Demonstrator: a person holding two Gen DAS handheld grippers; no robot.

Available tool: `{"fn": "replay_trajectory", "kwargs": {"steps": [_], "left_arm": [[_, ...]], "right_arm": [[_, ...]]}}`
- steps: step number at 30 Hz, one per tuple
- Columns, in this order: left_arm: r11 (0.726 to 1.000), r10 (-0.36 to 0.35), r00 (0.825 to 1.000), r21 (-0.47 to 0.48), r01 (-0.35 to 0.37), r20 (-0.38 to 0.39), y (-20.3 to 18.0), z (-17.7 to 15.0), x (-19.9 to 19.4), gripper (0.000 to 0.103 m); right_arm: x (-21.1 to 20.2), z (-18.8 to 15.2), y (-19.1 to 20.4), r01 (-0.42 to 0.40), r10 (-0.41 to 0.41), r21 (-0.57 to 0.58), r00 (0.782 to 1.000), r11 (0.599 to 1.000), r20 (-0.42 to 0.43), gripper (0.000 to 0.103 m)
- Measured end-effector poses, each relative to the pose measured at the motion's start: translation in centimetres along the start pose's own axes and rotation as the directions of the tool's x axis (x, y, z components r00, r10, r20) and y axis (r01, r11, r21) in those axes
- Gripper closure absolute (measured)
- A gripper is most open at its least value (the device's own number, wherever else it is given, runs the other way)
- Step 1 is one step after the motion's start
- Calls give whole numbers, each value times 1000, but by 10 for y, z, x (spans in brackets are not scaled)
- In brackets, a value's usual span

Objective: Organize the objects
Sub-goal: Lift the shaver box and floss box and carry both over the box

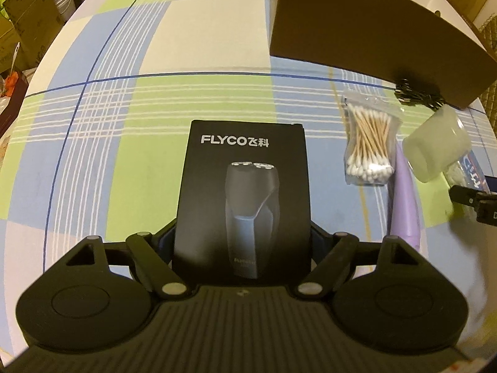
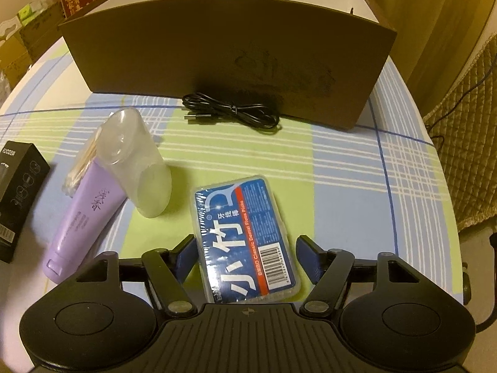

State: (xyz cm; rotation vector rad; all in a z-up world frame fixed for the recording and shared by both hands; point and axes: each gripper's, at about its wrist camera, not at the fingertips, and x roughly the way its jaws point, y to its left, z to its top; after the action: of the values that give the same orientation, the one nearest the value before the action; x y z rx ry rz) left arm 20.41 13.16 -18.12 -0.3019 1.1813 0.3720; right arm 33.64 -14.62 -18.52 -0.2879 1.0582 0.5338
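Here, left wrist: left hand-held gripper (image 1: 243, 242) clamped on matte black shaver box (image 1: 243, 199), above checked worktop (image 1: 124, 108); bagged cotton swabs (image 1: 369, 146) to its right. Right wrist: right hand-held gripper (image 2: 247, 256) spread wide around glossy blue floss case (image 2: 245, 236), no contact; frosted cup (image 2: 139, 161) leans on purple tube (image 2: 84, 220); coiled cable (image 2: 230, 113) touches brown carton (image 2: 230, 59).

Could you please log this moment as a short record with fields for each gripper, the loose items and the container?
left gripper: fingers on either side of the black shaver box
right gripper: open, straddling the blue floss pick case
loose items: cotton swab bag, purple tube, frosted cup on its side, black cable
container: brown box, open top, behind the cable
surface: checked tablecloth
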Motion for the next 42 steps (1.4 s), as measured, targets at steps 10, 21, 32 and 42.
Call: {"fn": "replay_trajectory", "kwargs": {"steps": [10,21,32,42], "left_arm": [[1000,20,1000,20,-21,10,-4,4,8,26],[1000,15,1000,15,-15,13,-4,3,1,27],[1000,-1,997,15,0,80,1,8,-39,27],[999,-30,984,33,24,175,-9,38,-79,27]], "right_arm": [[-2,-2,4,-5,5,-11,1000,1000,8,47],[-9,-8,-1,-23,23,16,1000,1000,-12,48],[-39,-1,-11,-58,56,66,998,996,33,48],[-66,22,-19,-82,73,92,992,992,99,48]]}}
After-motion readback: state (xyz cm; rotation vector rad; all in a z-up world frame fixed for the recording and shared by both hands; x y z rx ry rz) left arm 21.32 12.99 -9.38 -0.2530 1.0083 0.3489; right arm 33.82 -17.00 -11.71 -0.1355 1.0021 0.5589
